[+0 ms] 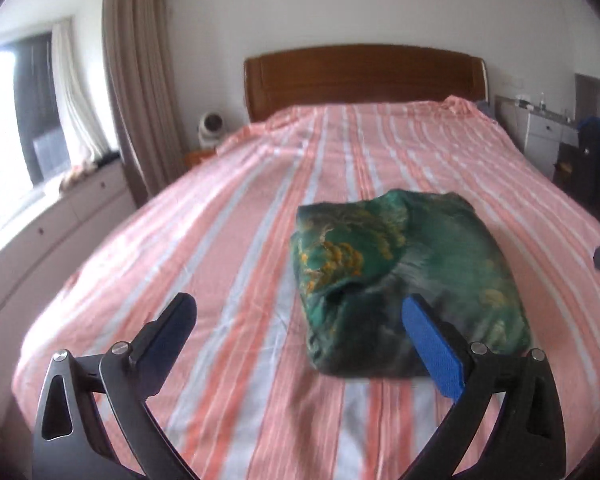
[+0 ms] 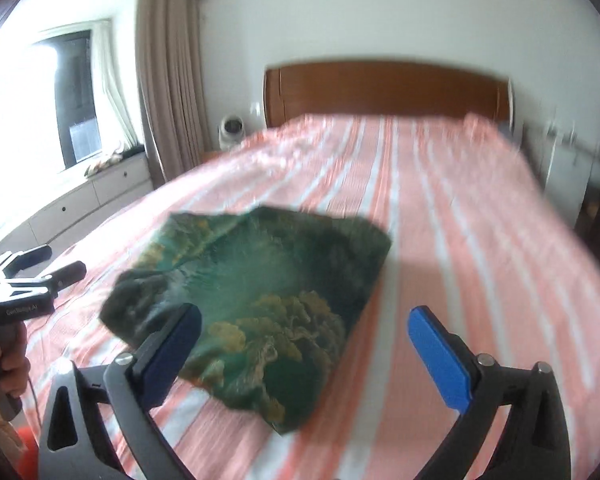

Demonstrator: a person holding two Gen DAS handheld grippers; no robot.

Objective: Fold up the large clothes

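Observation:
A dark green garment with yellow print [image 1: 404, 280] lies folded into a compact bundle on the pink-and-white striped bed [image 1: 228, 240]. My left gripper [image 1: 300, 308] hovers above the bundle's near left corner, open, blue pads apart with nothing between them. In the right wrist view the same bundle [image 2: 260, 300] lies flat and a bit blurred. My right gripper [image 2: 305, 314] hangs over its near right edge, also open and empty. The left gripper [image 2: 62, 260] shows at the left edge there, held by a person's hand [image 2: 4, 356].
A wooden headboard [image 1: 364, 76] closes the far end of the bed. A window, beige curtains [image 1: 136, 80] and a low white drawer unit [image 1: 60, 220] line the left side, with a small white fan [image 1: 210, 130] beyond. A white cabinet [image 1: 540, 132] and dark chair stand at right.

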